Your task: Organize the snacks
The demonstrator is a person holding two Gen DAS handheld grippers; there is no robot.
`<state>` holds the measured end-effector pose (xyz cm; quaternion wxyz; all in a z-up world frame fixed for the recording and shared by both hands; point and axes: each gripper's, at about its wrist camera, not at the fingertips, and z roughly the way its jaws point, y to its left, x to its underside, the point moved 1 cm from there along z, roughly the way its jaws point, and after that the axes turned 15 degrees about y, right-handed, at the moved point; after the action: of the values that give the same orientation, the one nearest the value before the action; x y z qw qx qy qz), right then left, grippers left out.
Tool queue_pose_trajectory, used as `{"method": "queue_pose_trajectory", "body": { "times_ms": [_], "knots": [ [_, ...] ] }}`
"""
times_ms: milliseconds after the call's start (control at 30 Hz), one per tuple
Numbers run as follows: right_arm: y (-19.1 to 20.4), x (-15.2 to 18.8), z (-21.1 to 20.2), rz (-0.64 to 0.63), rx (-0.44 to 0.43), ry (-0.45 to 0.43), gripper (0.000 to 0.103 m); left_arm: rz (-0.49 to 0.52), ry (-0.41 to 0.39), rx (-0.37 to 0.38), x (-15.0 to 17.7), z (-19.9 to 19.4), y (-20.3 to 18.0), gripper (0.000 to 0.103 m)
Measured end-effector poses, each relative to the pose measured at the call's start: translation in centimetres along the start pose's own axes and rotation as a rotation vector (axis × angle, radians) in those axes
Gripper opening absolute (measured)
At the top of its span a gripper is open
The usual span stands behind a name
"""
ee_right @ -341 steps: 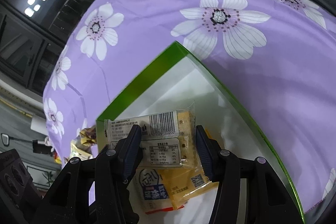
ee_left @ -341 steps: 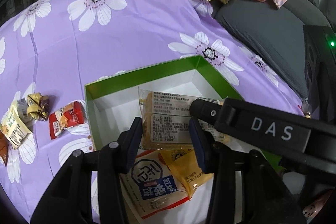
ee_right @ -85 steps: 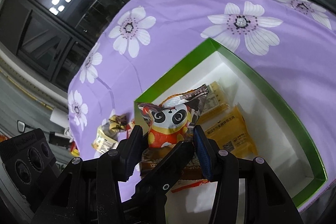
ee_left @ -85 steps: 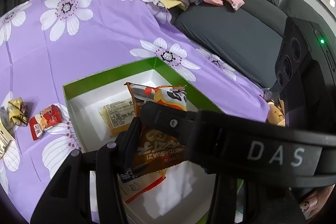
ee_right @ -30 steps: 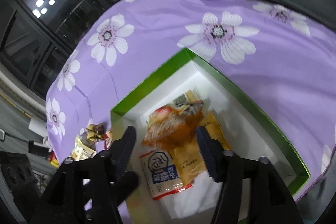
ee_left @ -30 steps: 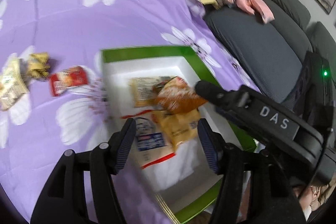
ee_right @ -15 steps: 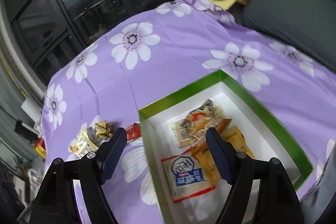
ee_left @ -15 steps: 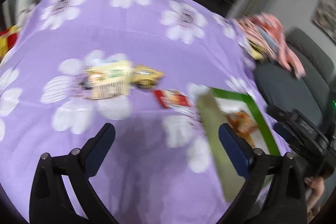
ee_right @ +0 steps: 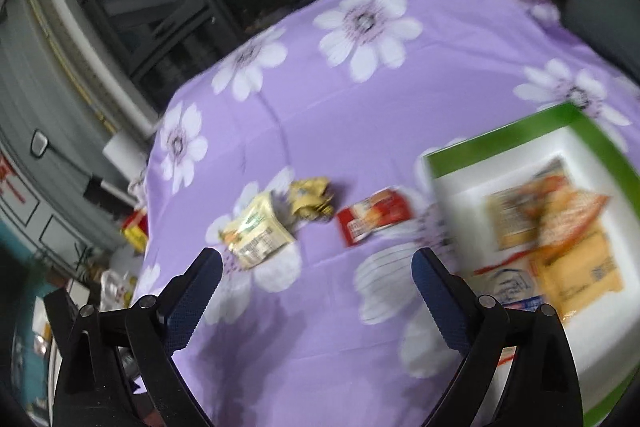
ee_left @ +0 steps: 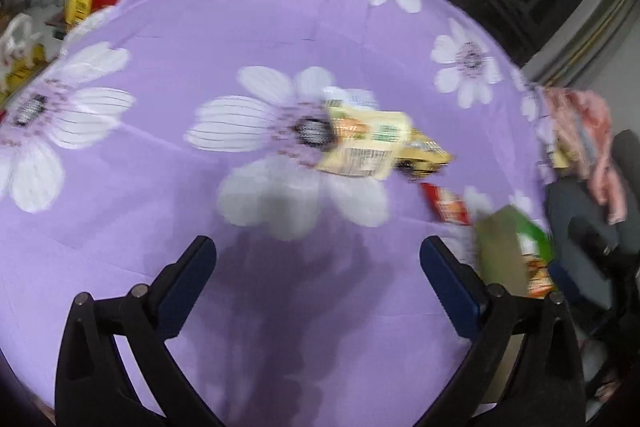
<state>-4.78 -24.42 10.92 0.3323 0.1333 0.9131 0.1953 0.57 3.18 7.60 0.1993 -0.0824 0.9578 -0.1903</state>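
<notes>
I see the purple flowered cloth filling both views. The green-rimmed box holding snack packets sits at right. Three loose packets lie mid-frame: pale yellow, crumpled gold, red. Both grippers, left and right, are opening, nothing between their jaws.

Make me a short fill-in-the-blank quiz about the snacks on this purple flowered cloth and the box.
1. The box has a ____ rim.
2. ____ snack packets lie on the cloth outside the box.
3. The packet nearest the box is the ____ one.
4. Both the left gripper and the right gripper hold ____.

Answers: green; three; red; nothing
</notes>
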Motion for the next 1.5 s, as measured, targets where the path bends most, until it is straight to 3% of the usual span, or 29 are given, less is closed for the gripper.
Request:
{"method": "queue_pose_trajectory", "body": {
  "times_ms": [67, 233, 333, 500, 700, 733, 800, 833, 900, 1067, 1333, 1500],
  "knots": [
    [2.0, -0.7, 1.9, -0.031, 0.041, 0.031, 0.096, -0.025, 0.002, -0.050, -0.3, 0.0, 1.1, 0.102],
    [7.7, -1.7, 8.3, -0.201, 0.145, 0.141, 0.096, -0.127, 0.067, -0.010, -1.3, 0.3, 4.3, 0.102],
    [9.8, -1.9, 12.2, -0.274, 0.192, 0.168, 0.096, -0.172, 0.098, -0.026, -1.5, 0.5, 5.5, 0.102],
    [11.5, -3.3, 17.5, -0.365, 0.346, 0.211, 0.096, -0.233, 0.120, -0.024, -1.9, 0.2, 7.3, 0.102],
    [11.5, -4.3, 20.6, -0.361, 0.321, 0.242, 0.095, -0.252, 0.112, -0.033, -2.2, -0.3, 8.0, 0.102],
    [11.3, -4.4, 20.8, -0.345, 0.309, 0.245, 0.095, -0.249, 0.112, -0.038, -2.2, -0.4, 7.9, 0.102],
    [10.9, -4.1, 20.7, -0.322, 0.255, 0.241, 0.082, -0.234, 0.111, -0.053, -2.2, -0.4, 7.8, 0.102],
    [10.8, -4.0, 20.7, -0.321, 0.236, 0.255, 0.069, -0.227, 0.109, -0.062, -2.2, -0.4, 7.6, 0.102],
    [10.8, -3.5, 20.1, -0.325, 0.240, 0.261, 0.058, -0.217, 0.109, -0.073, -2.2, -0.1, 7.4, 0.102],
    [9.6, -1.7, 16.4, -0.273, 0.118, 0.322, 0.057, -0.180, 0.114, -0.071, -1.9, 0.1, 6.7, 0.102],
    [6.6, 3.9, 11.2, -0.200, 0.067, 0.497, 0.057, -0.137, 0.124, -0.104, -1.4, 0.8, 5.4, 0.102],
    [5.1, 6.1, 10.9, -0.202, 0.143, 0.508, 0.061, -0.096, 0.127, -0.103, -0.7, 1.1, 4.3, 0.102]
  ]
}}
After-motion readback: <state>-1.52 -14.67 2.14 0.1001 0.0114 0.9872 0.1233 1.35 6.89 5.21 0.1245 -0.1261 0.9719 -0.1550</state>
